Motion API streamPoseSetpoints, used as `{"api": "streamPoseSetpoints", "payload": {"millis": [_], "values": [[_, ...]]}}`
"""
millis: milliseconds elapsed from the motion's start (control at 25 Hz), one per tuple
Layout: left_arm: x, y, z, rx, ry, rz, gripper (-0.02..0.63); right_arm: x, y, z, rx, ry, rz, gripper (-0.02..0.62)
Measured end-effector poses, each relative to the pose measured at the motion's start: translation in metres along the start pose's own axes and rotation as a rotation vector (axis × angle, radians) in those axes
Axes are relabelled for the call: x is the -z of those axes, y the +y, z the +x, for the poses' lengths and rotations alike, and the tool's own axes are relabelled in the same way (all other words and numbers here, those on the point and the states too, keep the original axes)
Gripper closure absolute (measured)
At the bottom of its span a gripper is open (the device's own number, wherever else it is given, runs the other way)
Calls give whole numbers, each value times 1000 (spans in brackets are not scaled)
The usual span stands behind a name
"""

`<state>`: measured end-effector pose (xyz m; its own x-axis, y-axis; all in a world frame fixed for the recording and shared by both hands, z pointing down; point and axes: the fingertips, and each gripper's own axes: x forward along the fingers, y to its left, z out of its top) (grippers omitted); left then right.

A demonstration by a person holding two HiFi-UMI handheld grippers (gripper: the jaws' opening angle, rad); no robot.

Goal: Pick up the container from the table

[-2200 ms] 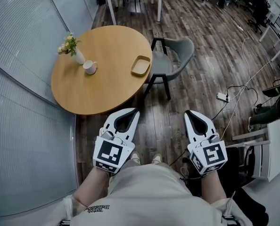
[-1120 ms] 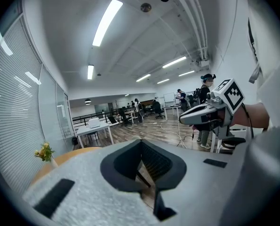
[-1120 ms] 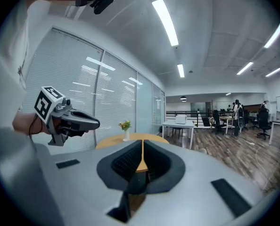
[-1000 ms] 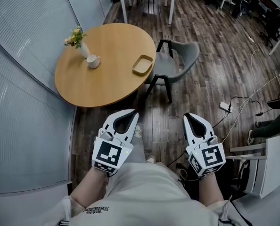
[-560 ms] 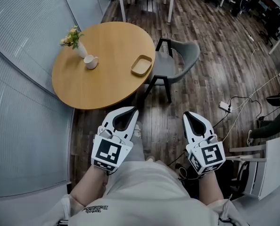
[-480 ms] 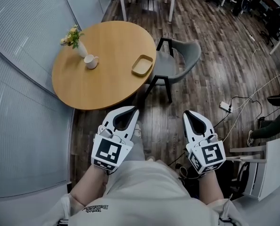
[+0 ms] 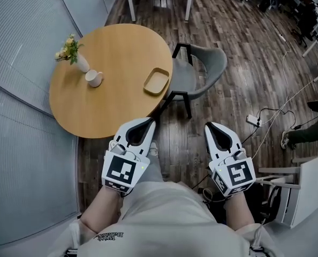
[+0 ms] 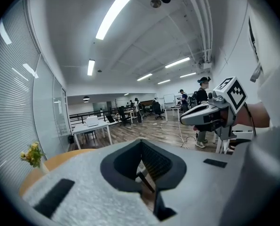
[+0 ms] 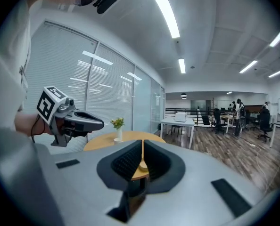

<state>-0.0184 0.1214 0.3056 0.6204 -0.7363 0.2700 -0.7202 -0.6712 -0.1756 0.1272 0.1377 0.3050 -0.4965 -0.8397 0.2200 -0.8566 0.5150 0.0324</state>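
The container [image 7: 156, 81] is a shallow tan tray near the right edge of the round wooden table [image 7: 116, 108]. It also shows small past the shut jaws in the right gripper view, as a tan container [image 9: 143, 165]. My left gripper [image 7: 148, 121] is shut and empty, held over the floor just in front of the table's near edge. My right gripper [image 7: 208, 125] is shut and empty too, further right over the wooden floor. Both are well short of the container.
A vase of flowers [image 7: 72, 53] and a white cup [image 7: 93, 78] stand at the table's left. A grey chair [image 7: 202, 71] is tucked in beside the container's side. A glass wall [image 7: 20, 90] runs along the left. Cables [image 7: 266, 114] lie on the floor at right.
The table and container have shifted left and slightly nearer in the head view. Both grippers keep the same shut pose in front of the body.
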Motion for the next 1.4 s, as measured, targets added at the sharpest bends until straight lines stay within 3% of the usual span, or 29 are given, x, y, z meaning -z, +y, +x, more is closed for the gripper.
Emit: {"api": "streamPoseSetpoints", "payload": {"millis": [320, 680, 1040, 1400], "values": [[0, 64, 59, 40, 8, 18, 586, -9, -33, 72, 41, 30, 45, 561], [-6, 146, 103, 68, 11, 28, 586, -44, -56, 161, 63, 14, 33, 561], [1, 202, 127, 83, 9, 4, 586, -57, -62, 217, 79, 20, 96, 561], [11, 241, 135, 80, 15, -22, 586, -64, -61, 260, 75, 41, 89, 561]]}}
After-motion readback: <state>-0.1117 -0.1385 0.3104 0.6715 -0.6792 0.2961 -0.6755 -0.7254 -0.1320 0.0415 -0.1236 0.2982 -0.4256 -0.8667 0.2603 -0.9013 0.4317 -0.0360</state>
